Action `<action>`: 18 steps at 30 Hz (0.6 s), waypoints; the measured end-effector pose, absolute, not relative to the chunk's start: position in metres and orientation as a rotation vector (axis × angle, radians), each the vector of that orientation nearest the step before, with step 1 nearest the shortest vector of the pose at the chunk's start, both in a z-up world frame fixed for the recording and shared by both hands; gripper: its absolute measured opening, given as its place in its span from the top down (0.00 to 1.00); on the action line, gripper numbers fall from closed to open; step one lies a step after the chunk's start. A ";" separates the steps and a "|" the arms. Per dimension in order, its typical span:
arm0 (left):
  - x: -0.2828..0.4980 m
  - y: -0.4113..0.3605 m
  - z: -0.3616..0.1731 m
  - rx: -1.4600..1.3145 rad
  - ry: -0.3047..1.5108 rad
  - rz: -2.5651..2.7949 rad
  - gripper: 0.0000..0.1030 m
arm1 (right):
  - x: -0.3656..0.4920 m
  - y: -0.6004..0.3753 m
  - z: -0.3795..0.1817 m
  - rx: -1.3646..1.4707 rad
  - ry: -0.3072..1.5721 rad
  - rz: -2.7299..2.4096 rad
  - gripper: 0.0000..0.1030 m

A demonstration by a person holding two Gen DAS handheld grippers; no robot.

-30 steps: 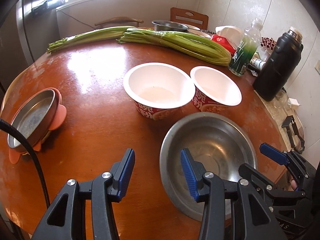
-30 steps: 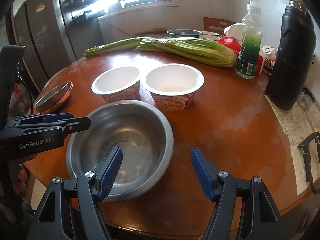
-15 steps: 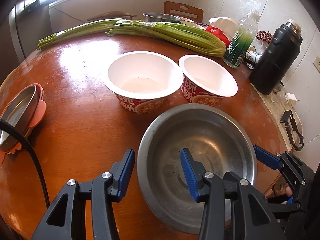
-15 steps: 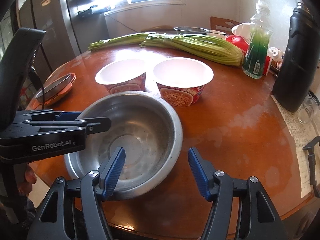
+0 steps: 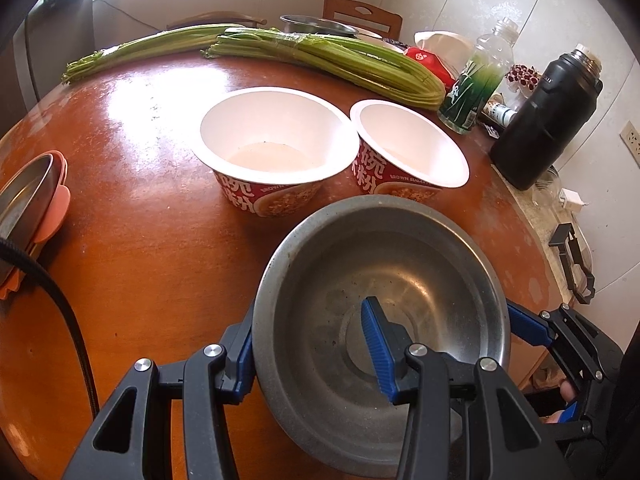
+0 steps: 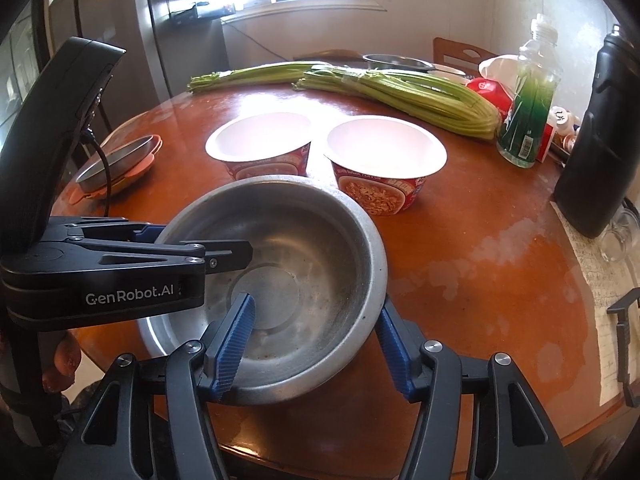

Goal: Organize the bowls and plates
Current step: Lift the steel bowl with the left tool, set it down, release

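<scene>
A large steel bowl (image 5: 392,280) (image 6: 304,240) sits at the near edge of the round wooden table (image 5: 152,240). My left gripper (image 5: 308,344) is open and straddles the bowl's left rim, one finger inside and one outside. My right gripper (image 6: 316,340) is open and straddles the bowl's right rim the same way. Two red-and-white paper noodle bowls (image 5: 276,144) (image 5: 408,148) stand side by side behind it. A steel plate on a pink mat (image 5: 28,200) (image 6: 120,160) lies at the left edge.
Two bundles of celery (image 5: 328,60) lie across the far side. A green bottle (image 5: 476,80), a black thermos (image 5: 552,120) and small jars stand at the right. A steel pan (image 5: 320,24) and a chair are at the back.
Both grippers have moved forward onto the steel bowl, so each now has one finger inside the rim and one outside. The bowl looks larger and closer in both views.
</scene>
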State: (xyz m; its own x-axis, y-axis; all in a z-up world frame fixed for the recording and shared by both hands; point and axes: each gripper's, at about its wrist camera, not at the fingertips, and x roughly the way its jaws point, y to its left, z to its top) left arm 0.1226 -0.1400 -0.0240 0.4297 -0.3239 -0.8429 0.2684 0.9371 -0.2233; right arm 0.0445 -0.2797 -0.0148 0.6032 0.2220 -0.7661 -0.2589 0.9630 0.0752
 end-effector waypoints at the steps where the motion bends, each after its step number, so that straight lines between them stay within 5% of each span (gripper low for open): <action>1: 0.122 -0.138 -0.022 -0.059 1.062 -0.370 0.54 | 0.044 -0.278 -0.013 -0.049 0.875 0.283 0.39; 18: 0.104 -0.078 -0.013 -0.107 1.036 -0.287 0.54 | 0.042 -0.228 -0.007 -0.079 0.880 0.396 0.39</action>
